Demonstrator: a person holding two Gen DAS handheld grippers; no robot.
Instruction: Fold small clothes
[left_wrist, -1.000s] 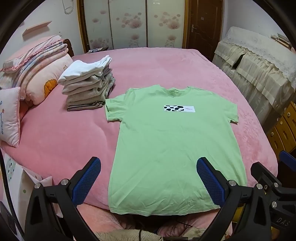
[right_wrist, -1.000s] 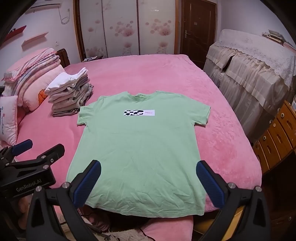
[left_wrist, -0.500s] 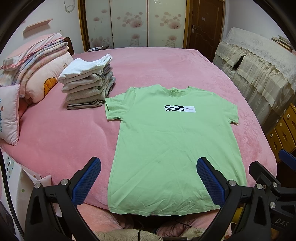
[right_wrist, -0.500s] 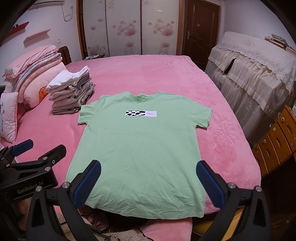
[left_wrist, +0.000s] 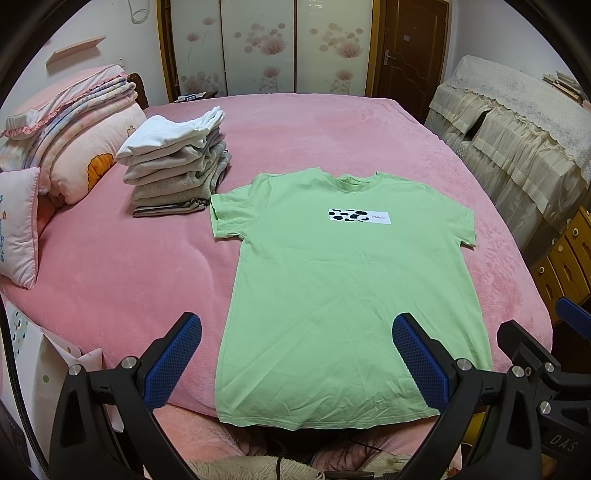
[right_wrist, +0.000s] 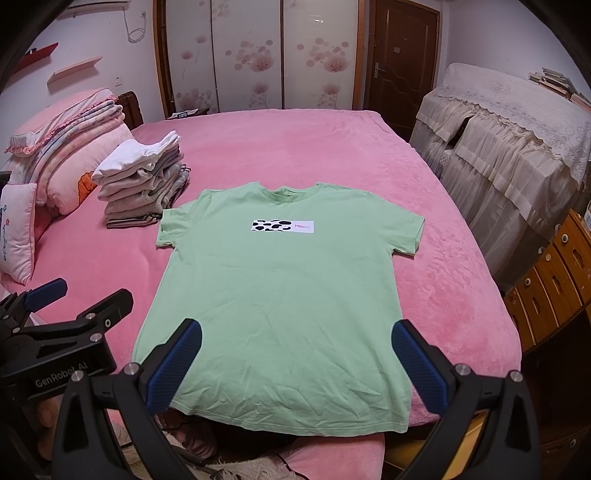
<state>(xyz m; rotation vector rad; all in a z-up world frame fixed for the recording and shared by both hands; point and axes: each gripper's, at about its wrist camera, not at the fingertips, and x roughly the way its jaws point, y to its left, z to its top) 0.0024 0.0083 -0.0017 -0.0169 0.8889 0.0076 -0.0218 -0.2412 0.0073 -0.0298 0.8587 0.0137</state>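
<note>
A light green T-shirt (left_wrist: 343, 288) (right_wrist: 280, 295) with a cow-spot chest label lies flat, front up, on the pink bed, hem at the near edge and collar away from me. My left gripper (left_wrist: 297, 363) hovers open above the hem, holding nothing. My right gripper (right_wrist: 297, 365) is also open and empty over the hem, a bit farther right. The left gripper's body shows at the left edge of the right wrist view, and the right gripper's body at the right edge of the left wrist view. A stack of folded clothes (left_wrist: 175, 168) (right_wrist: 142, 182) sits beyond the shirt's left sleeve.
Pink pillows and quilts (left_wrist: 70, 147) pile up at the far left. A lace-covered cabinet (left_wrist: 517, 140) and wooden drawers (right_wrist: 554, 280) stand along the right. Bare pink bedspread (left_wrist: 314, 125) stretches behind the shirt to wardrobe doors and a dark door.
Both grippers have drifted slightly; the view has crept a little, the shirt and stack stay where they were. Jaws remain open.
</note>
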